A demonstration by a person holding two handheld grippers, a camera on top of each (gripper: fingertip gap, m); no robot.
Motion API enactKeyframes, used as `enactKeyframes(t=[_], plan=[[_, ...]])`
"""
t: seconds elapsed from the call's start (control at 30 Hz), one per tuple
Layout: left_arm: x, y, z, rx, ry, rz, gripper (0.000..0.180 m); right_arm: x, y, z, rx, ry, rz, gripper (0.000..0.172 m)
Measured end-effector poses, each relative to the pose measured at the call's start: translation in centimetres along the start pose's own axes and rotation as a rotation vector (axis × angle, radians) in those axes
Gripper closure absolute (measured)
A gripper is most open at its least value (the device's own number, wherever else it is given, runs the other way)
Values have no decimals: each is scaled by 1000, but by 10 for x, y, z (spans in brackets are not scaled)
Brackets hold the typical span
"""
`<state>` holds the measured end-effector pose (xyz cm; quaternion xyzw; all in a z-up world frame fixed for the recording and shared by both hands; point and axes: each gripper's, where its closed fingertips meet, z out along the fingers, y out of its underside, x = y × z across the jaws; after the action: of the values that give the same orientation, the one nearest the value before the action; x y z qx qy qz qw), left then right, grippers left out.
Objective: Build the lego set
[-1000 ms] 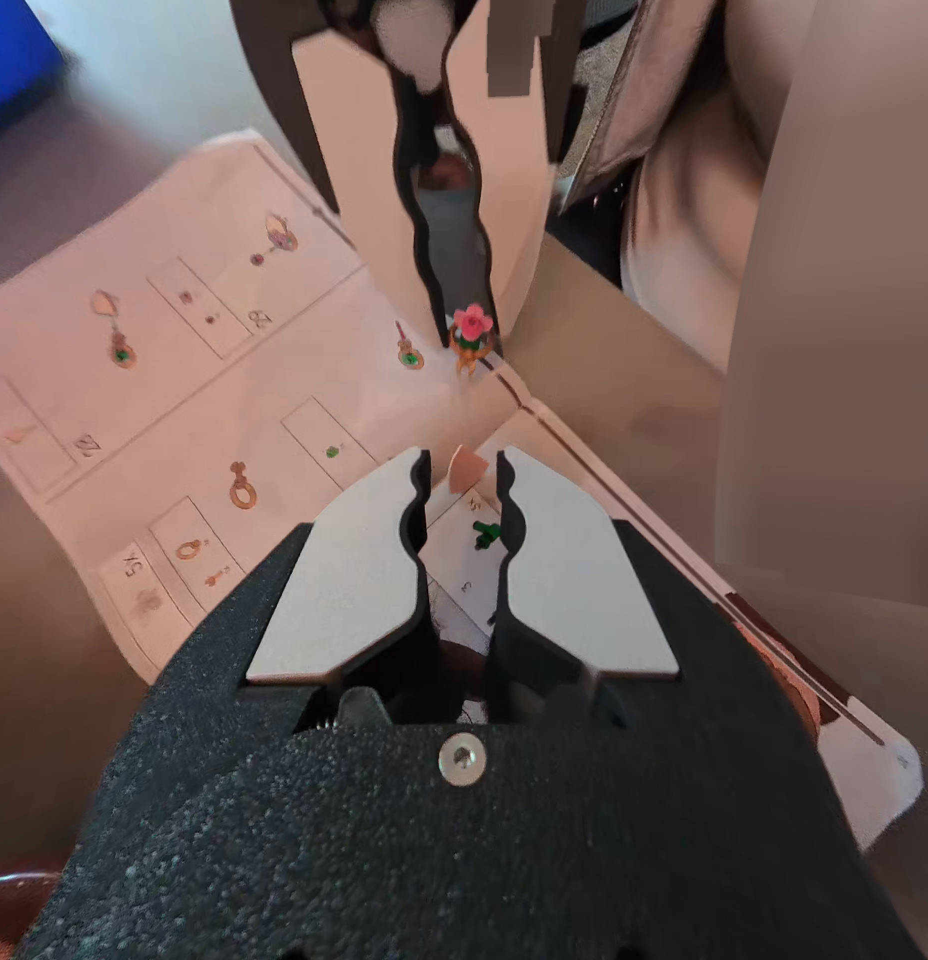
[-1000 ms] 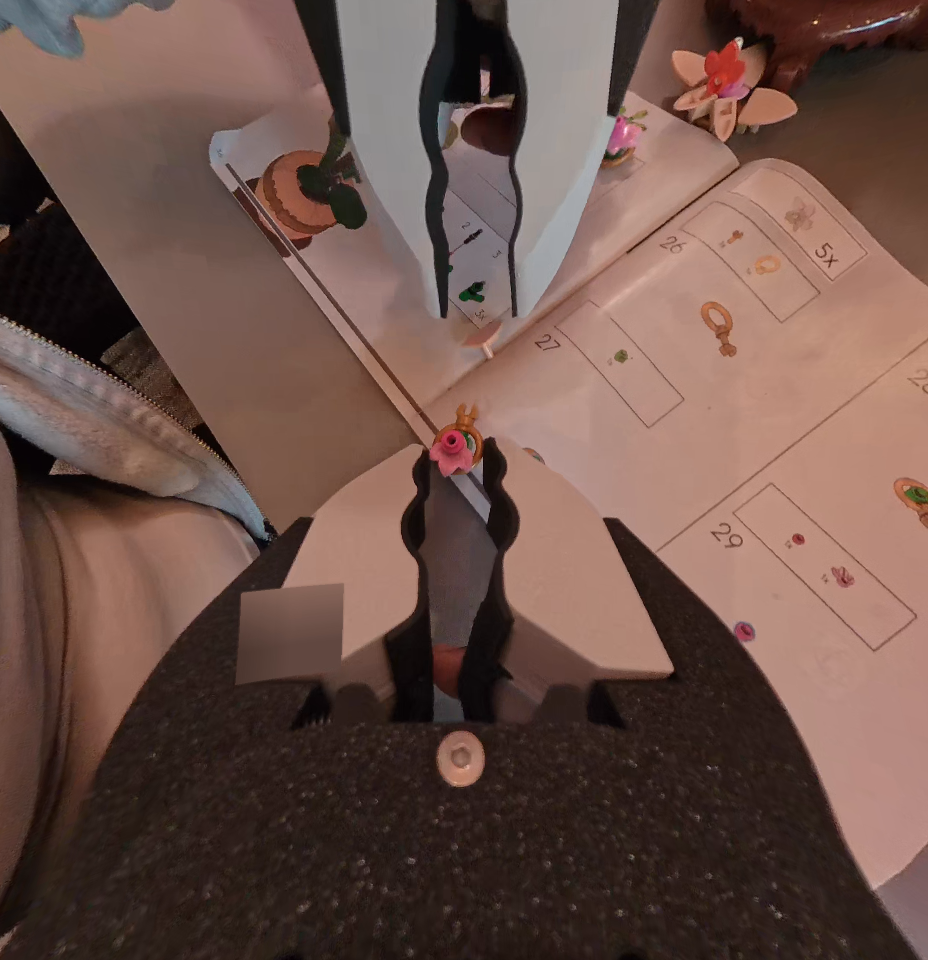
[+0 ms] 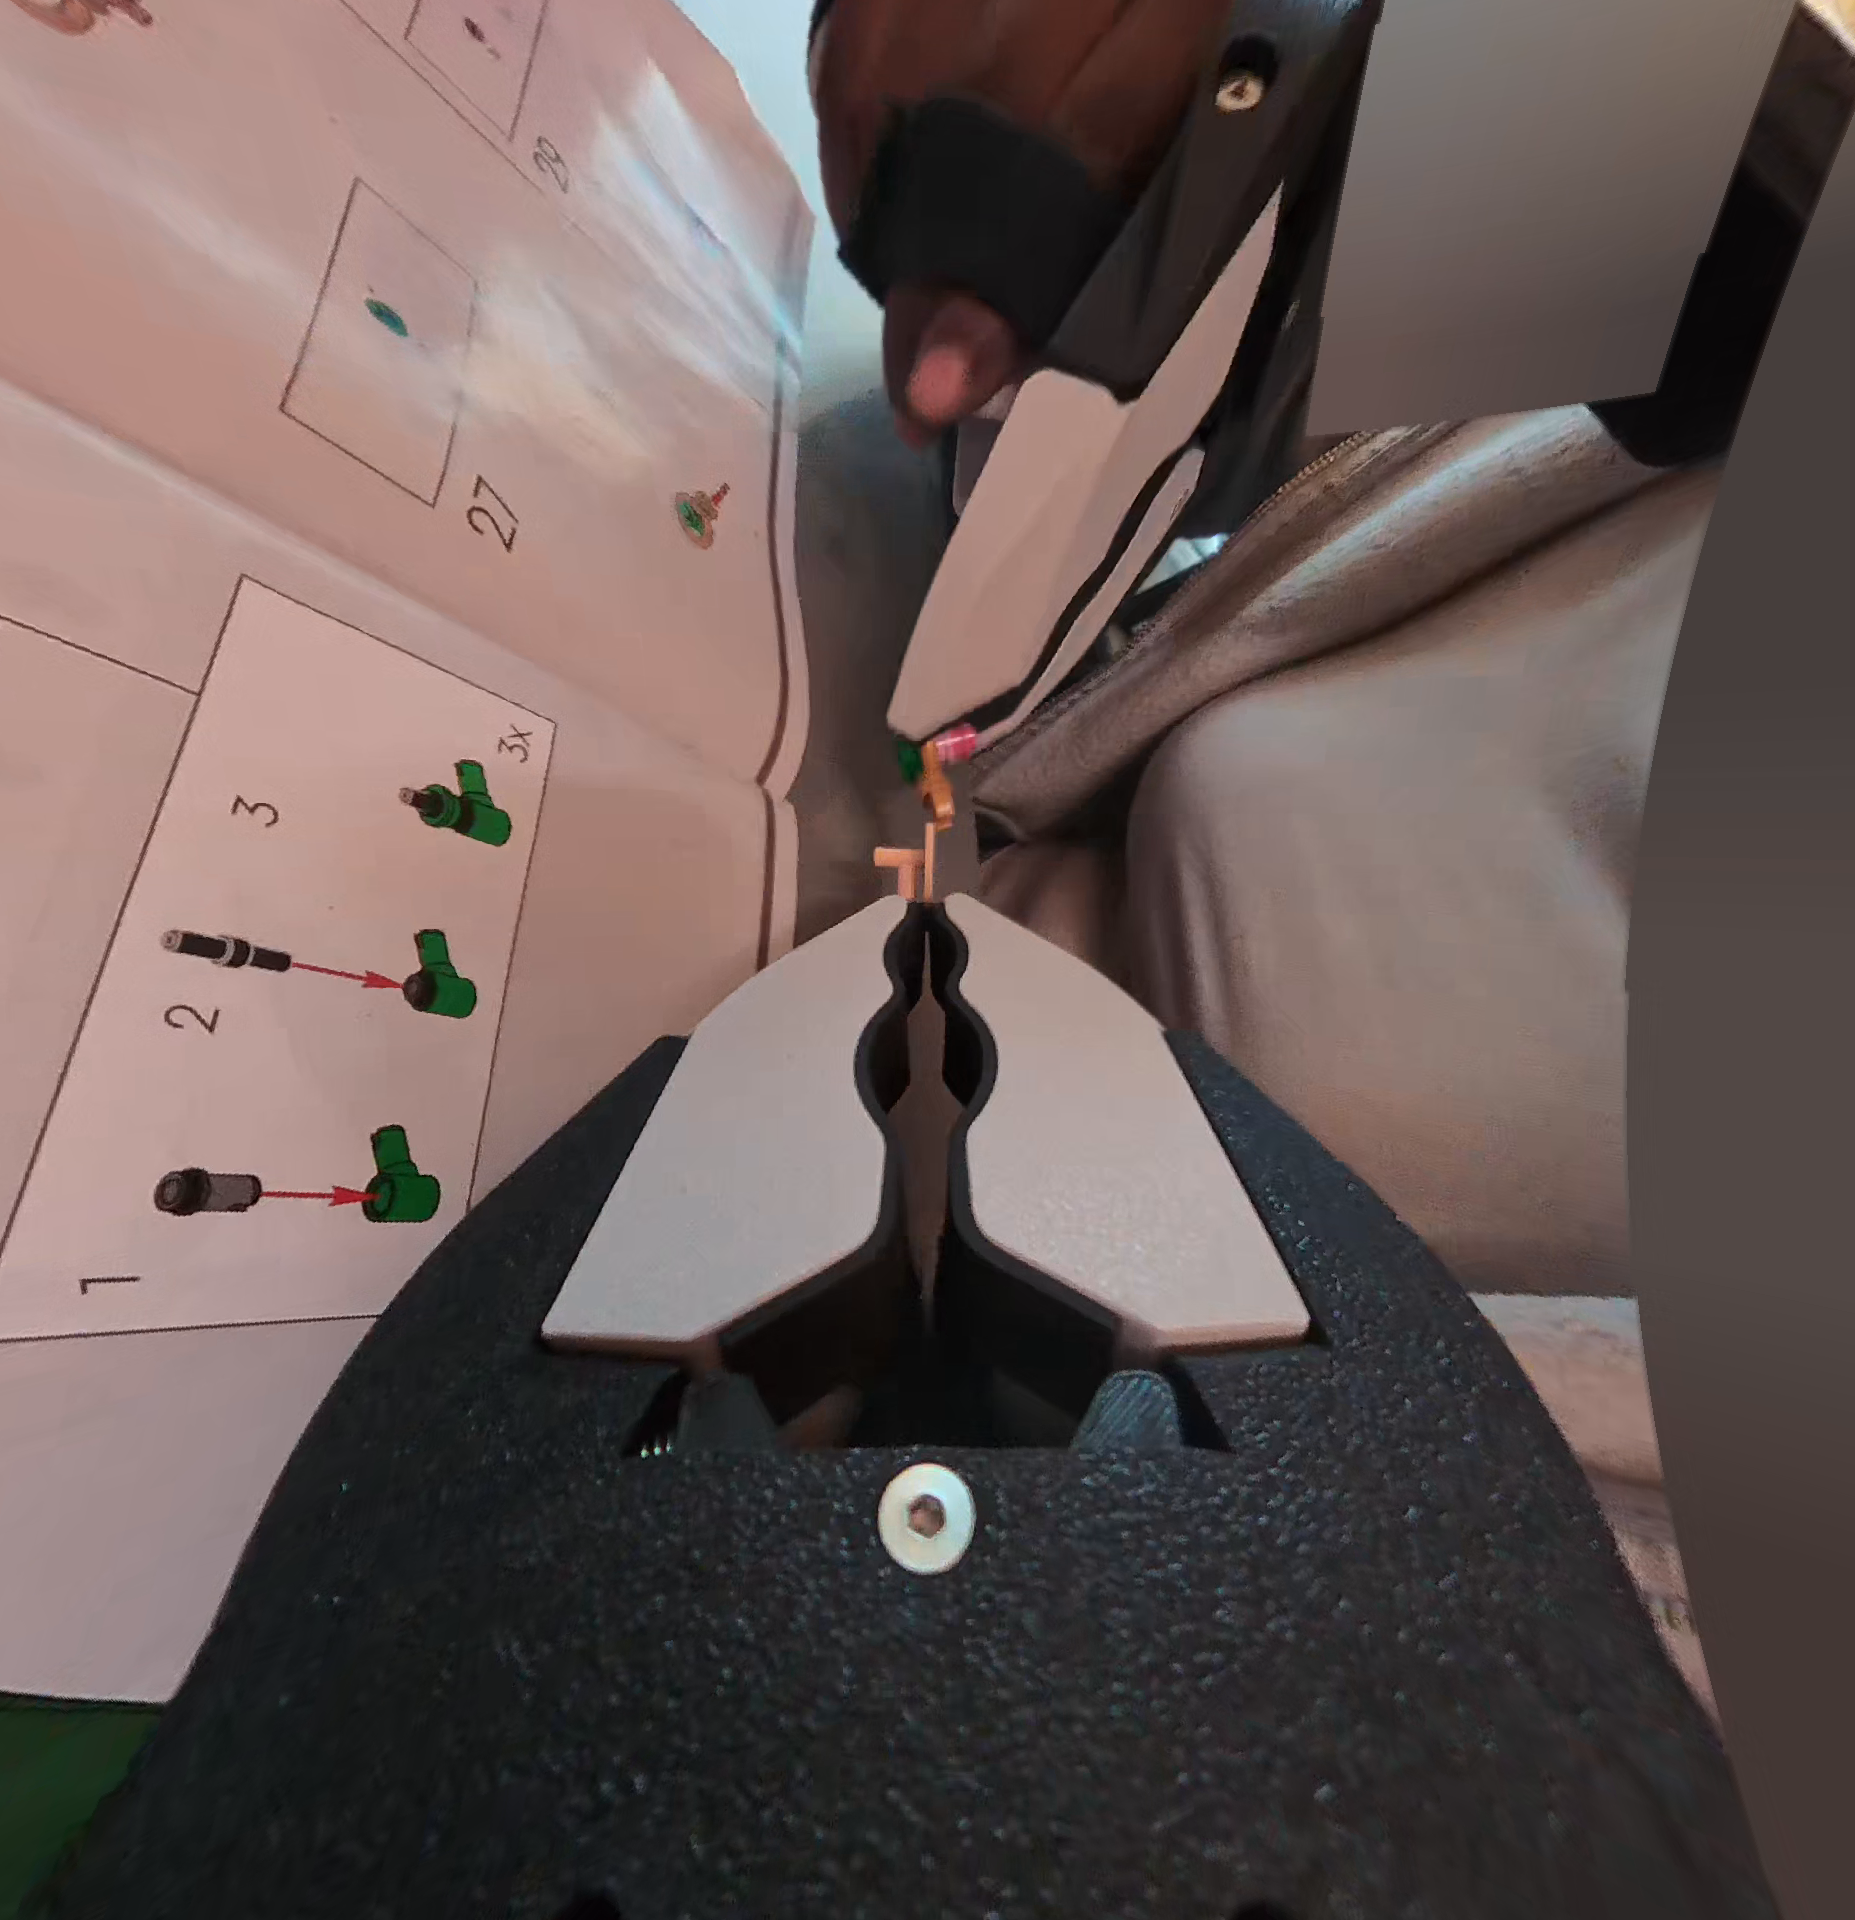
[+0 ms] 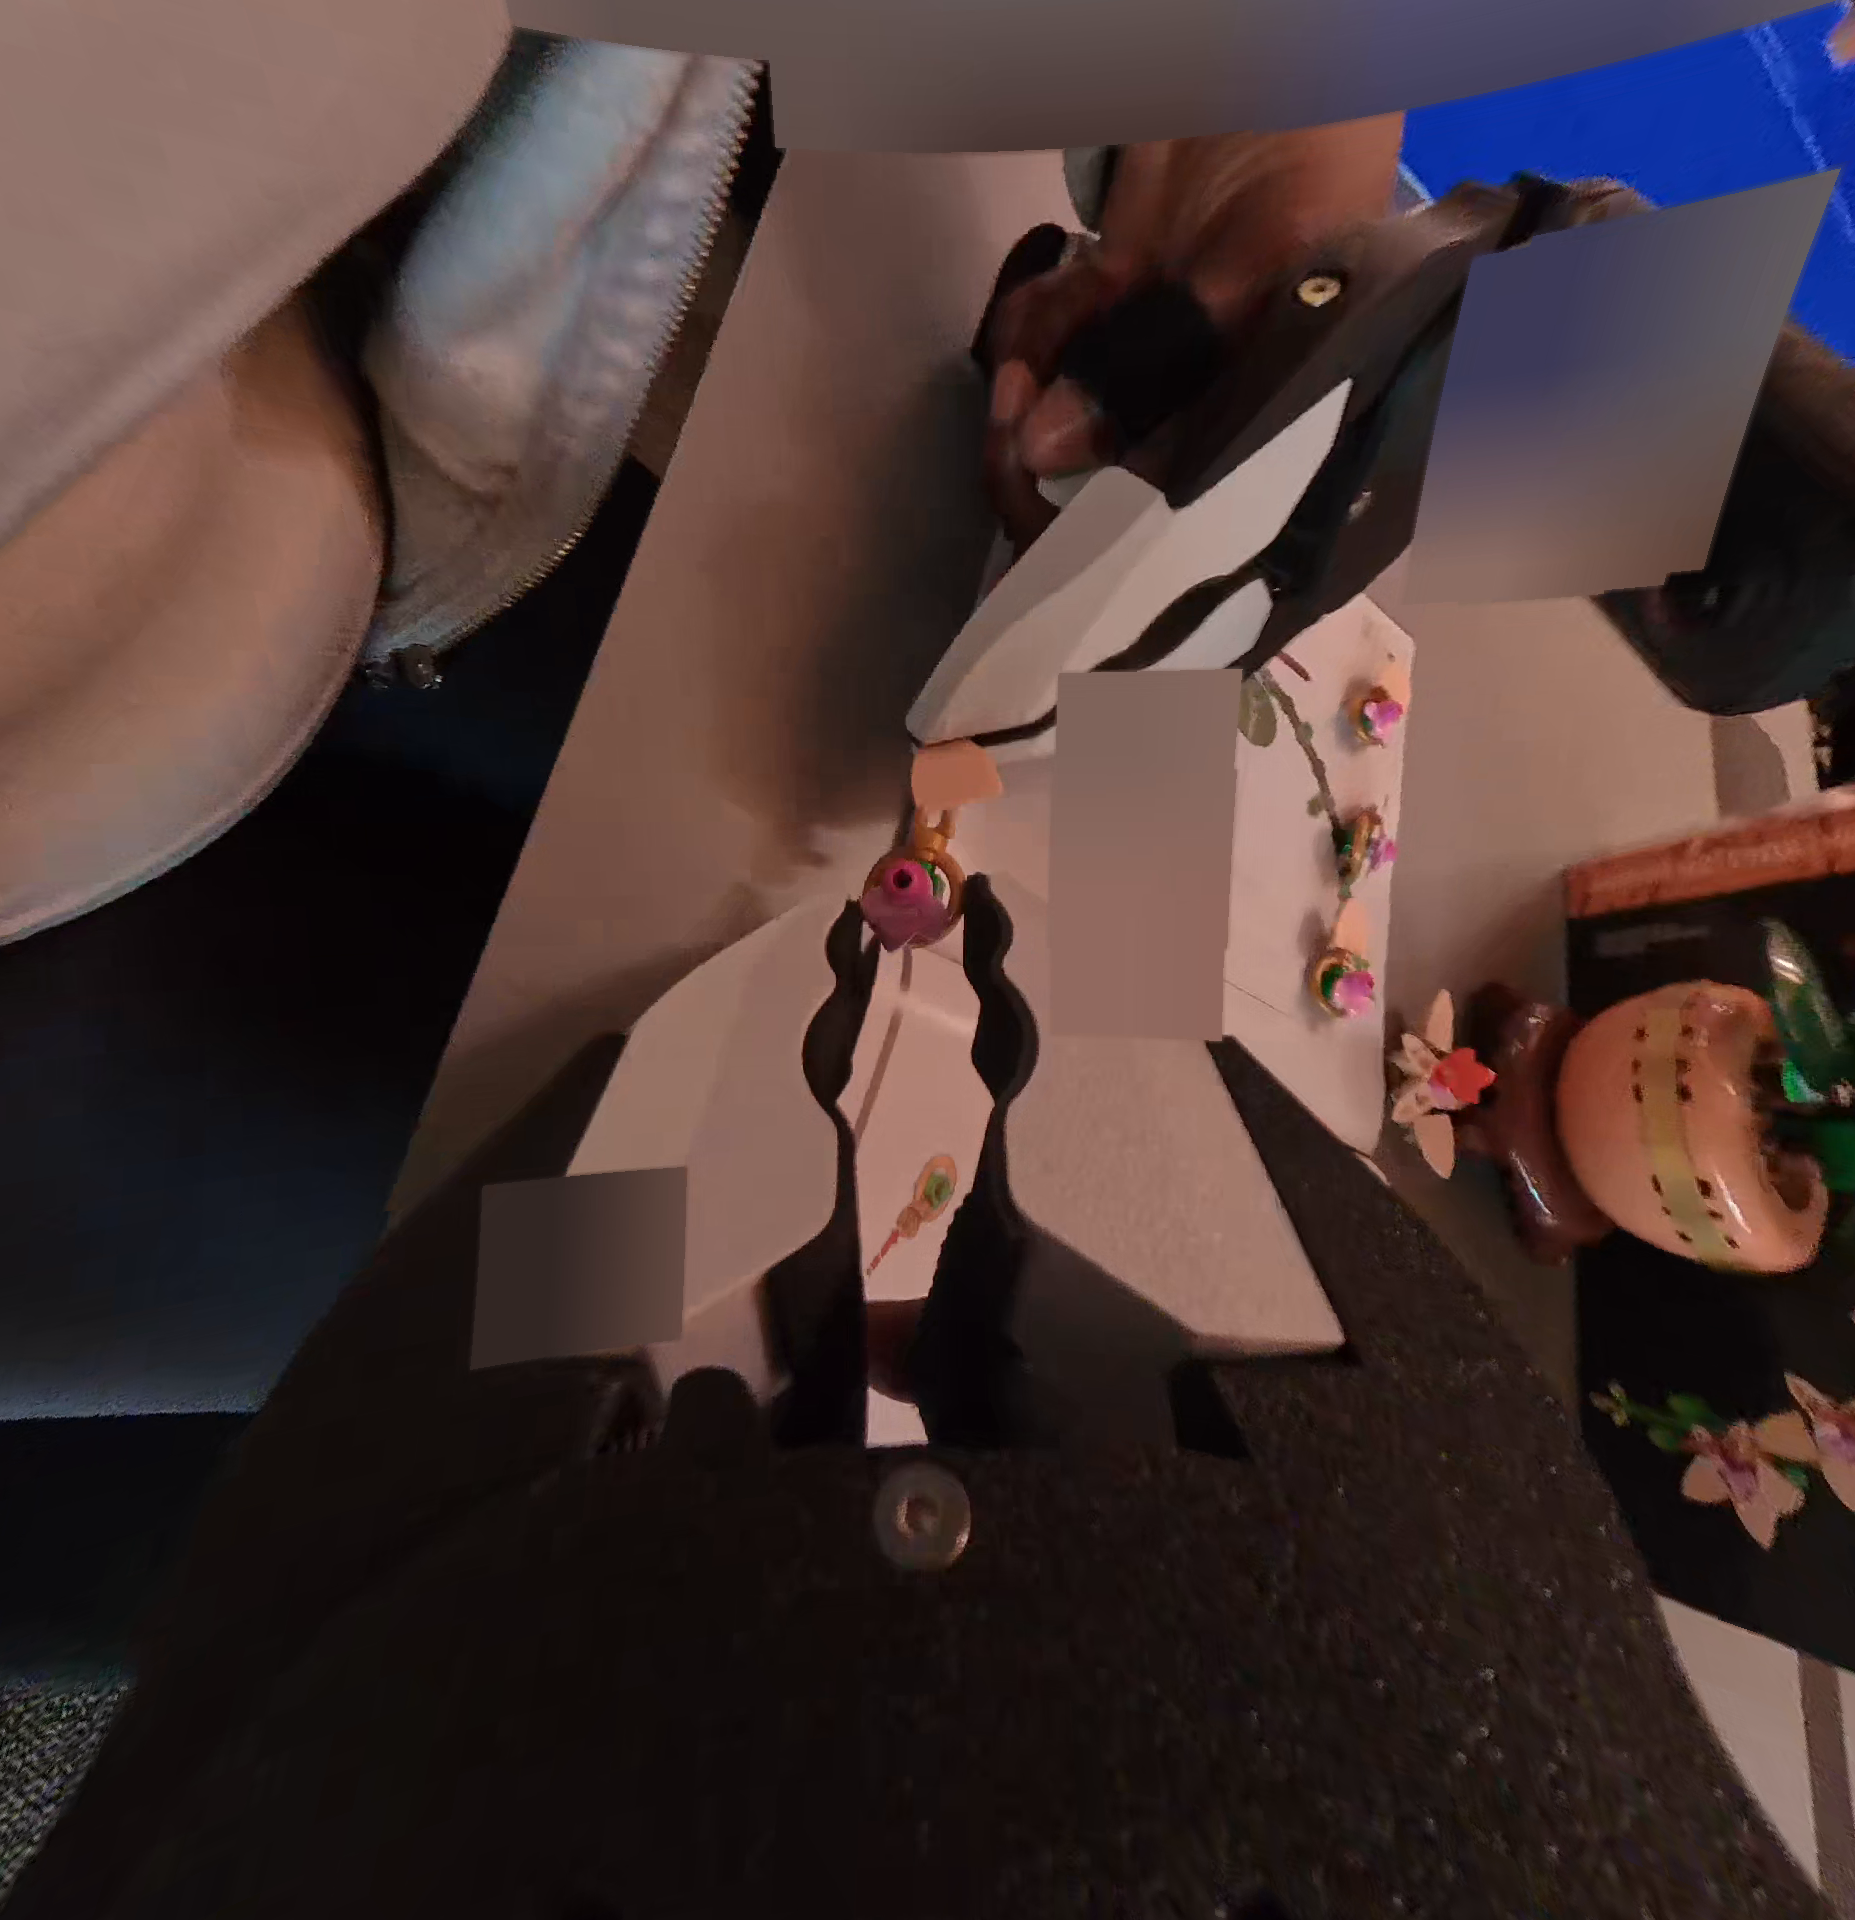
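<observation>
The left gripper (image 3: 921, 906) is clamped on a small tan petal piece (image 3: 915, 868), pinched at its thin edge right at the fingertips. Just beyond it, nearly touching, hangs a little flower bud: a pink blossom (image 4: 902, 902) and green leaf seated in a gold ring with a forked stem (image 4: 933, 831). The right gripper (image 4: 907, 920) is clamped on this bud, its pads pressing either side of the ring.

Both pieces look like hard, light, smooth plastic; I judge them easy to twist or flick out of a fingertip pinch, so a hold on the flat faces or ring sides seems safest.

Beneath lies an open instruction booklet (image 3: 383, 623) on the worktop. Toward the worktop's far side stand a loose white-and-red flower (image 4: 1437, 1081) and a tan ribbed pot (image 4: 1671, 1132).
</observation>
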<state>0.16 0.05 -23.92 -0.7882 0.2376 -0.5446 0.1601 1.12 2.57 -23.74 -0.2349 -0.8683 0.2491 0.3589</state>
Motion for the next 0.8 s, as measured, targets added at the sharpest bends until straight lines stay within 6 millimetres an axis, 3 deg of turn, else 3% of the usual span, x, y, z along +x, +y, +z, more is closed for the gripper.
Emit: enactKeyframes(t=[0.37,0.57,0.8], plan=[[-14,4,6,-26,-168,68,180,0,21,13,-17,-96,60,155],[-1,-7,17,9,-134,-29,180,5,26,11,-116,-58,-76,154],[-13,-17,8,21,-258,27,180,15,30,3,-203,-5,-231,154]])
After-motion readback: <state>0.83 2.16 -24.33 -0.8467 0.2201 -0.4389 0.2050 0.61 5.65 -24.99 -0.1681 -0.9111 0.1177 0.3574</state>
